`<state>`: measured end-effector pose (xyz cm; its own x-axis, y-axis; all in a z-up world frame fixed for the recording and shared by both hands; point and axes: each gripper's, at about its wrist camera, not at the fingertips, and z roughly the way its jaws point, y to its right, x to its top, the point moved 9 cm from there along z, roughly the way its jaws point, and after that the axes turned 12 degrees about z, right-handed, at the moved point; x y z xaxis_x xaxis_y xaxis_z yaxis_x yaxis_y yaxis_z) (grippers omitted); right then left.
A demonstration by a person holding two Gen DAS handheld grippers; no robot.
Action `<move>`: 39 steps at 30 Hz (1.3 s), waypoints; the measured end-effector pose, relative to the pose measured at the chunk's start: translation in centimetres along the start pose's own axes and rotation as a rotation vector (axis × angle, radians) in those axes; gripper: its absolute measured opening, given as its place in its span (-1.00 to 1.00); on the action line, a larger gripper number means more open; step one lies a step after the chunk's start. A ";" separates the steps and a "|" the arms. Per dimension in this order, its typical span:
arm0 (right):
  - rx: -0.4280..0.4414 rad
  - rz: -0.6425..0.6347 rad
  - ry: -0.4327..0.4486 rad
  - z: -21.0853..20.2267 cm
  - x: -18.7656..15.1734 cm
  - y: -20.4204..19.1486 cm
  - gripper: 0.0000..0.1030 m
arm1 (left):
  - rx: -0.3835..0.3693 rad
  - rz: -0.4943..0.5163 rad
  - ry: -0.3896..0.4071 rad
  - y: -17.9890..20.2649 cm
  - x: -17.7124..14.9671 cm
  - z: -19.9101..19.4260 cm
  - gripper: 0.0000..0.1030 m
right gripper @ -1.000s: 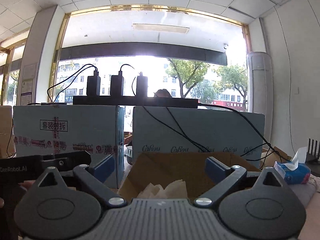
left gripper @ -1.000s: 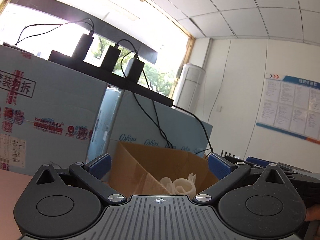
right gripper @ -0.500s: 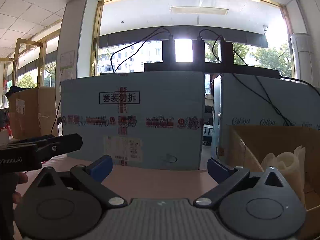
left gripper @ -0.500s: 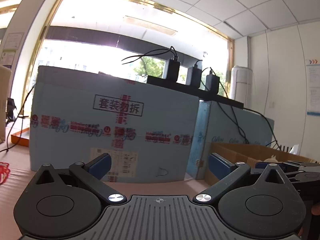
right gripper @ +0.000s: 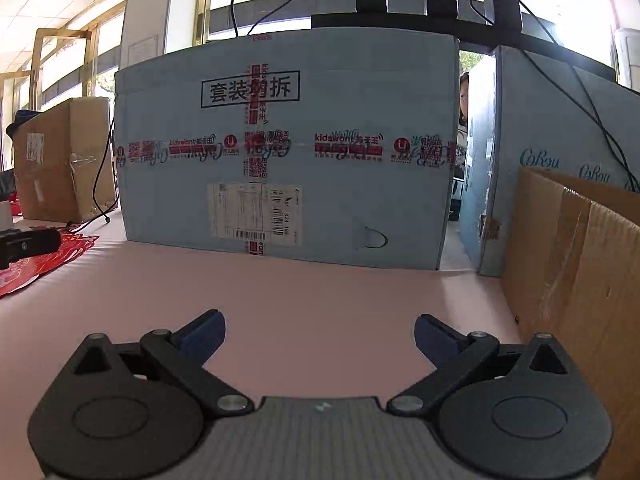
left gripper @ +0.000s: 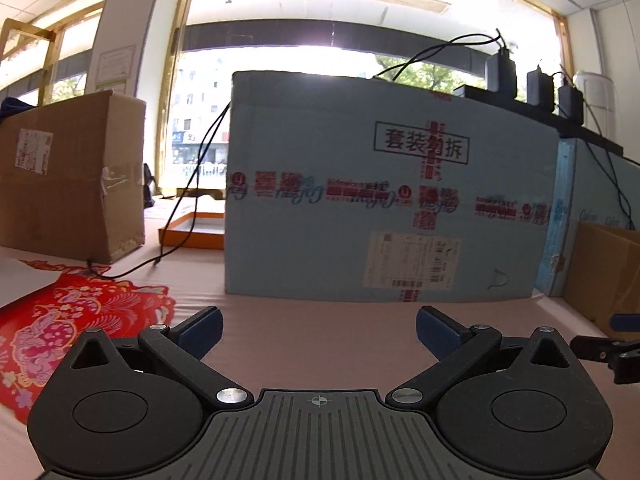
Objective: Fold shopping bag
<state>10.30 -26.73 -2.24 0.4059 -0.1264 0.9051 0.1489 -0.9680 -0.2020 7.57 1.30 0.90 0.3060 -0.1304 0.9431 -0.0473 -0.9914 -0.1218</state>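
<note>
A red shopping bag (left gripper: 60,320) with a pink and gold flower print lies flat on the pink table at the left of the left wrist view. Its edge (right gripper: 36,264) also shows at the far left of the right wrist view. My left gripper (left gripper: 318,326) is open and empty, low over the table, just right of the bag. My right gripper (right gripper: 319,330) is open and empty too, over bare table further right. The tip of the right gripper (left gripper: 608,350) shows at the right edge of the left wrist view.
A large pale blue carton (right gripper: 288,148) stands across the table ahead. A brown open box (right gripper: 580,264) stands at the right. A taped brown box (left gripper: 72,184) is at the back left, with a black cable (left gripper: 188,208) and an orange tray (left gripper: 192,232) beside it.
Both grippers have swung left and tilted down, from the open brown box to the table in front of the blue carton. The red bag has come into view. Both stayed open.
</note>
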 end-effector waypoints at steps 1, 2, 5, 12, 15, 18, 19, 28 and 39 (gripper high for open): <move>0.002 0.010 -0.009 0.2 -0.1 0.2 0.99 | 0.000 -0.023 -0.022 -0.5 -0.5 0.2 1.00; 0.004 0.019 -0.018 0.4 -0.2 0.4 0.99 | -0.007 -0.038 -0.046 -0.7 -0.9 0.5 1.00; 0.005 0.044 -0.045 1.1 -0.5 1.0 0.99 | -0.014 0.001 -0.075 -0.5 -1.4 0.7 1.00; -0.122 0.079 -0.101 2.4 -1.0 3.7 0.99 | 0.015 0.091 -0.095 0.7 -1.8 0.9 1.00; -0.175 0.131 -0.130 2.9 -1.3 5.2 0.99 | 0.052 0.090 -0.136 0.4 -2.2 1.4 1.00; -0.189 0.157 -0.165 3.4 -1.8 5.9 0.99 | 0.121 0.118 -0.193 0.1 -2.8 2.1 1.00; -0.196 0.158 -0.175 3.5 -1.9 6.0 0.99 | 0.116 0.118 -0.210 0.1 -3.0 2.3 1.00; -0.238 0.102 -0.205 4.0 -2.5 5.7 1.00 | 0.046 0.048 -0.371 -0.6 -5.5 4.6 1.00; -0.229 0.101 -0.210 3.9 -1.9 6.8 1.00 | 0.039 0.037 -0.377 -0.7 -5.7 4.4 1.00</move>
<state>14.06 -32.21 -6.84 0.5887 -0.2002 0.7831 -0.0985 -0.9794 -0.1764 10.03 2.67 -5.73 0.6337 -0.1526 0.7584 -0.0311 -0.9846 -0.1720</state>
